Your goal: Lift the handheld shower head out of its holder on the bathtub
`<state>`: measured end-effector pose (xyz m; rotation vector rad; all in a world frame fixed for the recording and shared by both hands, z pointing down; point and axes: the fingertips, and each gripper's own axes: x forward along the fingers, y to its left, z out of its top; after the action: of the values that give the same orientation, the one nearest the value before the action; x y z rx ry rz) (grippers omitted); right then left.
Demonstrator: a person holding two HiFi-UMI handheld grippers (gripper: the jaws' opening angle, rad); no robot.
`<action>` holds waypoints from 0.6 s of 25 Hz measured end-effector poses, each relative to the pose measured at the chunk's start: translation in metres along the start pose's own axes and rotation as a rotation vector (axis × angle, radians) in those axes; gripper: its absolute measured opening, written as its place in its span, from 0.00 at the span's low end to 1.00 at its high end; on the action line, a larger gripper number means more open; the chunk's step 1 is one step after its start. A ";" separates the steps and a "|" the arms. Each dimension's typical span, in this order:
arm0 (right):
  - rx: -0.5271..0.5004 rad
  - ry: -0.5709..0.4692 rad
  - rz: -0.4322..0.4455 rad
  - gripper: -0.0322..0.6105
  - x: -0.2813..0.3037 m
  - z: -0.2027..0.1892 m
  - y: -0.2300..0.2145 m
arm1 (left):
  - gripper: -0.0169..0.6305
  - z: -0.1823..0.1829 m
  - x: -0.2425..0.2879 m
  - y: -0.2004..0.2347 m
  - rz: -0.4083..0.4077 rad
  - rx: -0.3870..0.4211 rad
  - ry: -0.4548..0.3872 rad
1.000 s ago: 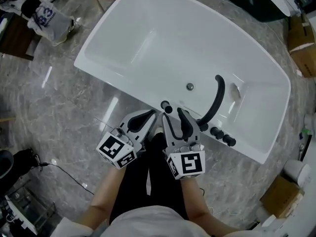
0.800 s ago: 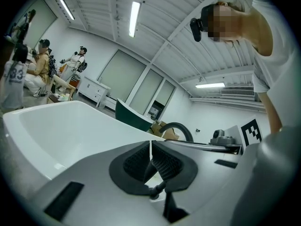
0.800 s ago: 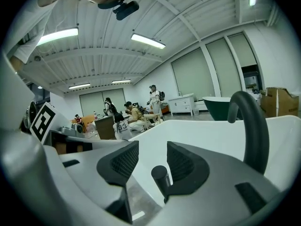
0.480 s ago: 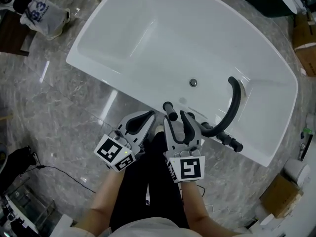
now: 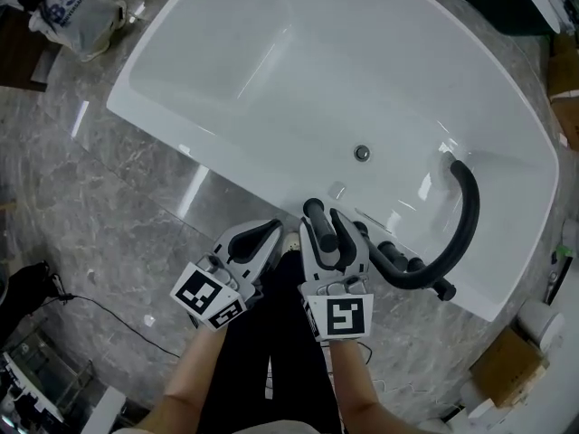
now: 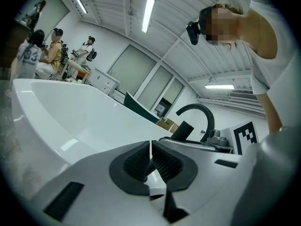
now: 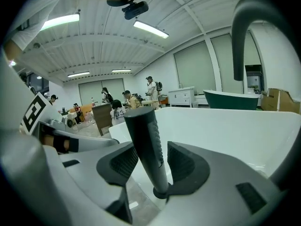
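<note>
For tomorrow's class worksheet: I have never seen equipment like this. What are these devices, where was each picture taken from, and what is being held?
A person holds a two-fingered gripping tool in each hand. One picture comes from a head camera looking down; the others from cameras riding on the tools. Below is a white bathtub with a curved black spout. The right gripper has its fingers apart around the upright black shower head at the rim, not yet clamped. The left gripper is shut and empty.

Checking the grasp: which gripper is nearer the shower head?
Right. The right gripper straddles the shower head handle; the left gripper sits apart, to its left.
</note>
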<state>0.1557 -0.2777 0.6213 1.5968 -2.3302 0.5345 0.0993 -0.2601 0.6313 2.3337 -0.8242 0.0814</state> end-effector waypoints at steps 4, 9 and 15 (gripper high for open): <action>-0.014 0.005 -0.016 0.33 0.011 -0.010 -0.003 | 0.06 -0.005 0.007 0.005 -0.008 -0.002 -0.004; 0.006 0.028 -0.044 0.32 0.024 -0.021 -0.011 | 0.06 -0.006 0.009 0.011 -0.003 -0.005 -0.008; -0.039 0.082 -0.085 0.24 0.032 -0.029 -0.012 | 0.06 -0.009 0.001 0.012 0.005 -0.016 -0.002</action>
<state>0.1552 -0.2956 0.6622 1.6165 -2.1893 0.5227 0.0942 -0.2624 0.6454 2.3167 -0.8292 0.0743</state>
